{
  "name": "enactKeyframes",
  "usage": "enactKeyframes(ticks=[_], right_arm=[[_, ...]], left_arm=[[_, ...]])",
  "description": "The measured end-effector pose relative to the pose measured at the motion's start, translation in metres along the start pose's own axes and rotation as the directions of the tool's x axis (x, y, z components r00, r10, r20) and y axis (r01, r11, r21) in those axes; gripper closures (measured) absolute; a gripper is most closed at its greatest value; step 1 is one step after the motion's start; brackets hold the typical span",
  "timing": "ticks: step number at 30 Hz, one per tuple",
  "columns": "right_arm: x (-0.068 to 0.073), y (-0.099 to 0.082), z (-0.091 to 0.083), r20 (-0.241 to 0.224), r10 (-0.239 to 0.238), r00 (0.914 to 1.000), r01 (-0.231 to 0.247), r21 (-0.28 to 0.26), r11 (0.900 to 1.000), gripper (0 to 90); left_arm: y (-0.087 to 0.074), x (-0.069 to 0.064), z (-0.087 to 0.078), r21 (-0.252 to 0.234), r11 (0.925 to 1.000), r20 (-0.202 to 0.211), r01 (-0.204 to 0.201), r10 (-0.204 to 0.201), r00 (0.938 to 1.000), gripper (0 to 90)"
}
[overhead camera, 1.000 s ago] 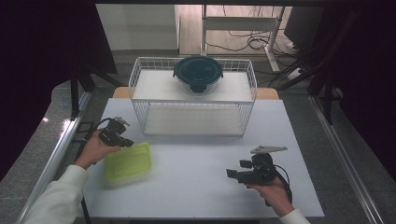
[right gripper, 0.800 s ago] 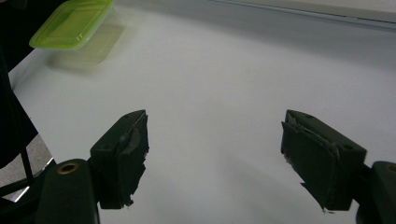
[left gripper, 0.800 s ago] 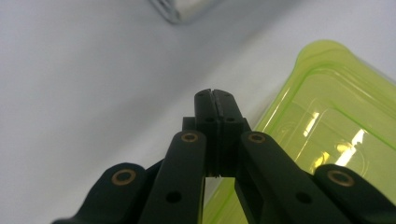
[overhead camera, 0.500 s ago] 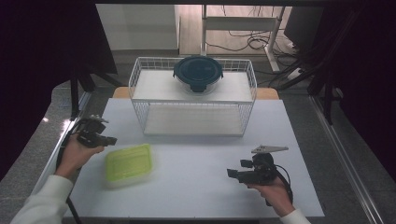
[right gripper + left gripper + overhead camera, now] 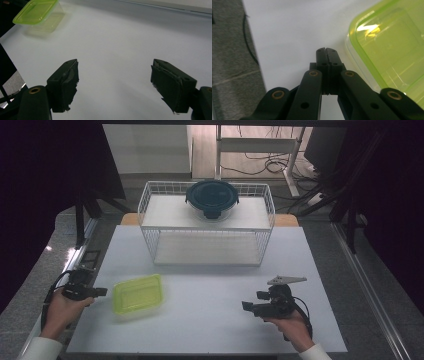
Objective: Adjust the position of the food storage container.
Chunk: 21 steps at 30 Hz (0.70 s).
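Green container (image 5: 138,293) lay near-left on the table (image 5: 210,320), long axis left-right. Left tongs (image 5: 102,291), clenched empty, sat just left of it; right tongs (image 5: 245,306), released, well apart to its right. Left hand nearer.

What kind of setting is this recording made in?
Probably a lab or recording workspace, not a home: a white table on a metal frame, dark curtains around it, and loose cables on the floor behind the wire basket.

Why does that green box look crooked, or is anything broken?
Nothing is broken or spilled. The green box lies slightly askew on the white table, lid on. The round dark container sits on top of the wire rack.
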State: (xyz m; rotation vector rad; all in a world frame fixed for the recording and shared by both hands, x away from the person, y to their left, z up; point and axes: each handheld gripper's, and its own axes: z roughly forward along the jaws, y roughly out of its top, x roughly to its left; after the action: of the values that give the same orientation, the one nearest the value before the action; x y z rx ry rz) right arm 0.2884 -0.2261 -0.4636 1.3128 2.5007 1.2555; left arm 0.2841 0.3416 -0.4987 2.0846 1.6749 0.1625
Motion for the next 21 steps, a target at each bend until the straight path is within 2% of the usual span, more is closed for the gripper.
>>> enactKeyframes(ticks=[3,8,17,21], right_arm=[[0.0,0.0,0.001,0.0,0.002,1.0,-0.002,0.001,1.0,22.2],[0.0,0.0,0.0,0.0,0.004,1.0,-0.004,0.0,1.0,22.1],[0.0,0.0,-0.001,0.004,0.005,1.0,-0.005,0.001,1.0,22.2],[0.001,0.0,-0.002,0.0,0.008,1.0,-0.008,0.001,1.0,22.1]], left_arm=[[0.001,-0.005,0.004,0.006,0.9999,0.022,-0.009,0.009,0.9997,90.0],[0.005,-0.013,0.01,0.026,0.9992,0.034,-0.031,0.03,0.999,90.0],[0.016,-0.032,0.021,0.02,0.9986,0.075,-0.05,0.048,0.996,90.0],[0.022,-0.044,0.028,0.034,0.9956,0.091,-0.088,0.084,0.9923,90.0]])
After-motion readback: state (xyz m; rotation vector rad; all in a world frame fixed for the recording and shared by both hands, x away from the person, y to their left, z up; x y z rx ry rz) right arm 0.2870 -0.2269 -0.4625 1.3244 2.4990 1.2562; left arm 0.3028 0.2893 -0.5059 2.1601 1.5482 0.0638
